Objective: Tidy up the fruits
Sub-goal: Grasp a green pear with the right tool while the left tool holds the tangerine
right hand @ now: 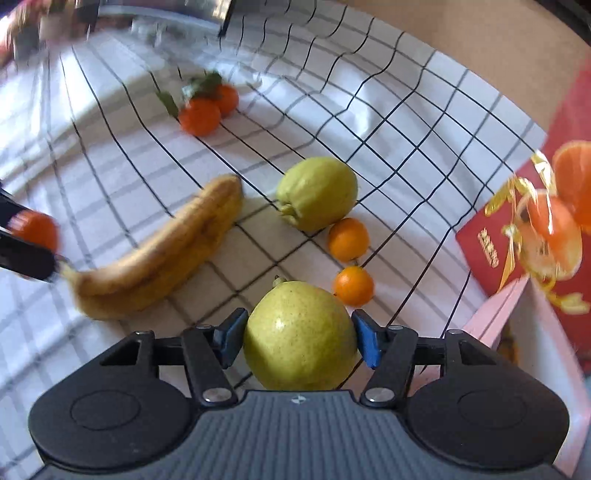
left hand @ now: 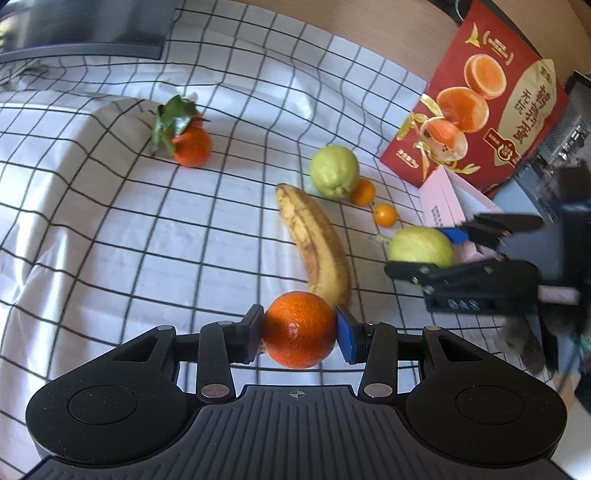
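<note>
My left gripper [left hand: 299, 334] is shut on a round orange [left hand: 297, 328], held just above the stem end of a spotted banana [left hand: 314, 240]. In the right wrist view my right gripper [right hand: 300, 338] is shut on a yellow-green guava [right hand: 299, 343], its blue pads [right hand: 367, 343] against both sides. The left wrist view shows that guava [left hand: 421, 245] in the right gripper [left hand: 424, 253] at the right. A second guava [right hand: 317, 192] lies beyond, with two small oranges [right hand: 349, 238] [right hand: 354, 286] beside it. Two leafy mandarins [left hand: 190, 142] sit far left.
A white cloth with a black grid [left hand: 110, 221] covers the surface and is rumpled at the back. A red fruit box [left hand: 480, 110] leans at the right with pink paper [left hand: 443, 206] in front of it. A dark screen [left hand: 92, 29] stands at the back left.
</note>
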The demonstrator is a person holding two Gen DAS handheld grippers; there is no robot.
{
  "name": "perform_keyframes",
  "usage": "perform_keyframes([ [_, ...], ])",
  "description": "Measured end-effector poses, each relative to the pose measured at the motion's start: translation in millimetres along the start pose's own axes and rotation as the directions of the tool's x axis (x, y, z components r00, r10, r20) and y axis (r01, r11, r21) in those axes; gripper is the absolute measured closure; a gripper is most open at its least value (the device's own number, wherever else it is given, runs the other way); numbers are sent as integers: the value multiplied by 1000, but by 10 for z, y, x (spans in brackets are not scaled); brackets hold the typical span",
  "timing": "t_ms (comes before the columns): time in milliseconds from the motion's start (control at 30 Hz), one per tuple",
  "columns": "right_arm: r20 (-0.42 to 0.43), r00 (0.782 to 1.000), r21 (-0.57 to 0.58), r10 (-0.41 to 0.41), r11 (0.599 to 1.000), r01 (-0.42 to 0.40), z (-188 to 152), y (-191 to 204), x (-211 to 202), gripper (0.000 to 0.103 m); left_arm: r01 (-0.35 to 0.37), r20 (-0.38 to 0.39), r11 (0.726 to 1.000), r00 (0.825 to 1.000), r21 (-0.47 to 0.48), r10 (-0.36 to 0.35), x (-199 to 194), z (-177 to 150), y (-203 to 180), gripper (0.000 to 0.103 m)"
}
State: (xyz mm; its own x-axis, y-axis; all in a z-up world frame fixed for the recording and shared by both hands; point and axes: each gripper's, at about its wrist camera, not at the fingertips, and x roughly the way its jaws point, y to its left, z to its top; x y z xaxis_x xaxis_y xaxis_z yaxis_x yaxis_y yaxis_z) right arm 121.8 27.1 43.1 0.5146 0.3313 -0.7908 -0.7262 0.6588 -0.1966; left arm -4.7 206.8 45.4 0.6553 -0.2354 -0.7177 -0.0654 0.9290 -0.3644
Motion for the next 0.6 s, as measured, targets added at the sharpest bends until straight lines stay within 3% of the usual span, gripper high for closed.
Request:
perform_keyframes([
  [167,105,991,172,78,981,-95,-335,-23,-326,41,25,-25,999,999,36,-25,118,-26,-225,57],
  [300,131,991,268,37,961,-71,-674,-61,-388,41,21,-40,995,999,101,-17,180,-63,-460,57],
  [367,134,991,314,23,947,-64,-828,-108,-409,41,52,-63,994,997,100,-46,216,-74,-541,57],
  [600,171,985,387,-23,921,-45,-1308,-172,-632,41,85,-101,980,993,179,-68,349,-139,-935,57],
])
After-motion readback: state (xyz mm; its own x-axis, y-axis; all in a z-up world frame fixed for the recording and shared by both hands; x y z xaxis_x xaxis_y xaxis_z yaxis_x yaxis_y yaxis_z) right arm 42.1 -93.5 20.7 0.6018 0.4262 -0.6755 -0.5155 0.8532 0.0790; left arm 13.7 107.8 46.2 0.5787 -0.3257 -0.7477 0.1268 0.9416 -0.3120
